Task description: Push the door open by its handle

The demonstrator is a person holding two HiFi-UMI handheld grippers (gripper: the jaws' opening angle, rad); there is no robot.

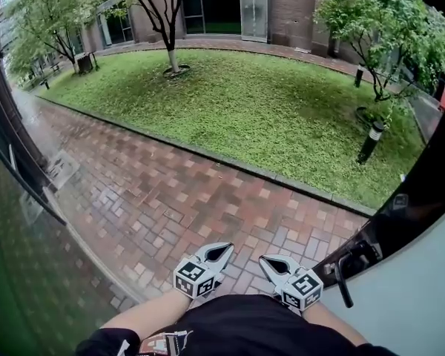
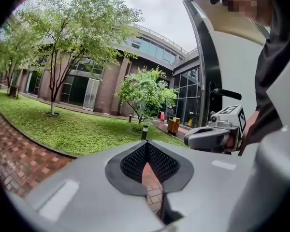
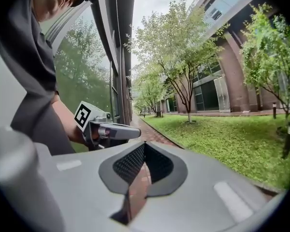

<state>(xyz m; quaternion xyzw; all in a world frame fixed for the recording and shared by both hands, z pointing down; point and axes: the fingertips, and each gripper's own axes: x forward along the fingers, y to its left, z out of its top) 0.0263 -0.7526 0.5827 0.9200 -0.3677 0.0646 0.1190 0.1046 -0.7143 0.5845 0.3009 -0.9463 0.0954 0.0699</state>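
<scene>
Door swung wide already; left gripper and right gripper hang left of its handle, fingers together (nothing held), probably done pushing.

Glossy brick path, matt plastic fingers

No legible text, number, brand or sign in any view. Only print: black-and-white square marker patterns on white plastic cube of left gripper and on matching cube of right gripper. Coded squares, no letters or digits.
</scene>
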